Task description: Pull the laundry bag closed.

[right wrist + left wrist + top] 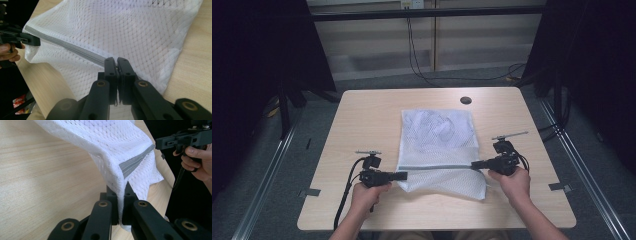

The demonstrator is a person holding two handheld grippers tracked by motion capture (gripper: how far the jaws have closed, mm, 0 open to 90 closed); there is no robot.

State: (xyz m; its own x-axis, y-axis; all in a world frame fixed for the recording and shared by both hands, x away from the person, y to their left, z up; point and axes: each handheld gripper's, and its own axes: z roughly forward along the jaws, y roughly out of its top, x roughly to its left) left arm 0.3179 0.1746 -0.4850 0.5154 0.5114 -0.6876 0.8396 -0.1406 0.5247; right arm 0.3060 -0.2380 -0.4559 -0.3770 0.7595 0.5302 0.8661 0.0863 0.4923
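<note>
Mesh laundry bag point(437, 150) was stretched taut, each hand-held gripper (left point(404, 175), right point(475, 164)) clamped on a zipper point(439, 167) end; next likely called for unzipping.

Pale wooden table point(362, 115), grey floor point(277, 165)

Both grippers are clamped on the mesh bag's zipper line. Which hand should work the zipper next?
Right, probably. The right gripper is shut right on the end of the grey zipper, where a pull might sit, though none is visible. The left gripper pinches the mesh bag fabric below the zipper's other end, suiting it to anchor.
</note>
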